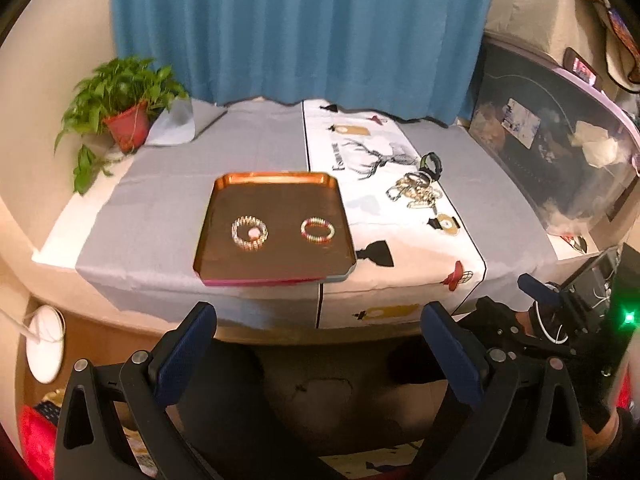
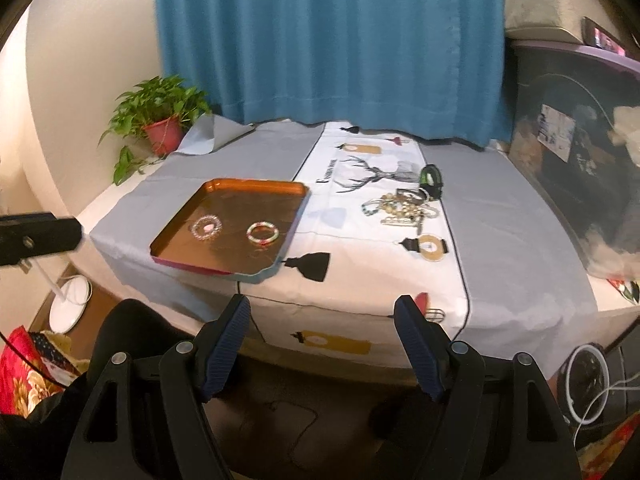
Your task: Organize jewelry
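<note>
Already two bracelets lie inside the copper tray [image 1: 276,184]: a spiky pale beaded bracelet [image 1: 249,233] toward its left and a multicoloured beaded bracelet [image 1: 317,230] toward its right, apart from each other and flat on the tray floor. From the right wrist view the same pair shows as the pale one [image 2: 206,228] and the coloured one [image 2: 262,233]. This tray sits on the grey cloth near the front edge of the worktop [image 1: 160,200], its right edge overlapping a white runner with a deer print [image 1: 380,160].

Further right on that runner lies a tangled pile of jewelry [image 1: 416,192], chains and beaded strands heaped together, well apart from the tray. A black-and-green watch [image 1: 432,165] rests just behind the pile, touching it or nearly so.

Both tools hang in front of the worktop edge, below it. The left tongs [image 1: 320,340] are spread wide with nothing between the blue pads. The right tongs [image 2: 322,330] are likewise spread wide and hold nothing.

At the back left corner stands a potted plant [image 1: 120,100] in a red pot, and a blue curtain [image 1: 300,28] hangs behind the worktop.
</note>
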Motion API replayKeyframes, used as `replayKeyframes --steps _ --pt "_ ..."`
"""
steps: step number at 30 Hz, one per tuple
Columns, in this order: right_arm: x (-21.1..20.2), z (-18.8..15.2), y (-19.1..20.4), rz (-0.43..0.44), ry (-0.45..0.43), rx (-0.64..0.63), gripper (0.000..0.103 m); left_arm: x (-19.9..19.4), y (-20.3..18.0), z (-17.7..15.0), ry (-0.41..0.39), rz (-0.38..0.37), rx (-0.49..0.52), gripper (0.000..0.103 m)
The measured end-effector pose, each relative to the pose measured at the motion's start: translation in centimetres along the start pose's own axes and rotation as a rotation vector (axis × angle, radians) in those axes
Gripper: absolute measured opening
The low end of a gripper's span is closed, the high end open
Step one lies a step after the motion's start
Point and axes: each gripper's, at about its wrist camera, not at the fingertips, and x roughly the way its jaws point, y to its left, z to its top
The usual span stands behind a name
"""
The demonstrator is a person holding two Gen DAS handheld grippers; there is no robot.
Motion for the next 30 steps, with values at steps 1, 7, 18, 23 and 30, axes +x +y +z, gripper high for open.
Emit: replayKeyframes --steps 1,7,18,23,30 --pt "-0.1 0.0 -0.2 -0.002 -0.001 0.005 0.075 -0.2 -0.1 0.2 -0.001 0.000 0.006 0.101" --pt "-1.1 0.5 -0.9 -0.010 0.001 0.001 0.075 -1.9 -1.1 1.9 -0.008 0.005 0.037 0.101" --pt "-3.7 2.2 -4.0 -0.048 -0.046 0.053 0.079 -6.7 -2.5 5.5 -0.078 -0.045 0.035 0.101" --pt "-3.3 2.9 -6.2 -0.088 -0.039 0.091 0.079 -9.5 -3.6 7.8 -0.135 -0.080 0.065 0.101" --pt "-1.5 3.9 -9.0 -0.137 -0.018 0.133 0.079 -10.8 -4.2 10.7 -0.169 -0.140 0.053 0.102"
